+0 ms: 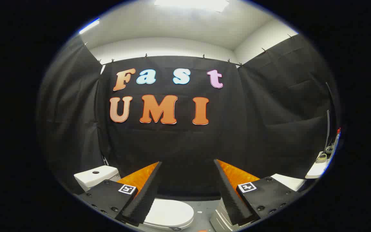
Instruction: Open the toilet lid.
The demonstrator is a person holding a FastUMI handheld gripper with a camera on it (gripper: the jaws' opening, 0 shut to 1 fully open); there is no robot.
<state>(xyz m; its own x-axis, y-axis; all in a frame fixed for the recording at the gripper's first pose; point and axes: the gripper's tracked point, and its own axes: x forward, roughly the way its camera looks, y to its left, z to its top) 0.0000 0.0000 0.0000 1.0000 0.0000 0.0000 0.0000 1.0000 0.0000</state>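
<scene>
The toilet (101, 180) is seen low and left, its tank behind the left finger; the lid (169, 213) lies shut below the claw (188, 190), whose fingers are held wide apart, empty; smooth, stiff, hinged plastic is judged best lifted at its front rim.

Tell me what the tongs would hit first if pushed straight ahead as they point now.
Probably the black cloth wall. The tongs are open and aim level at it, passing above the closed toilet lid, which lies below between the fingers. Depth to the wall is unclear.
</scene>
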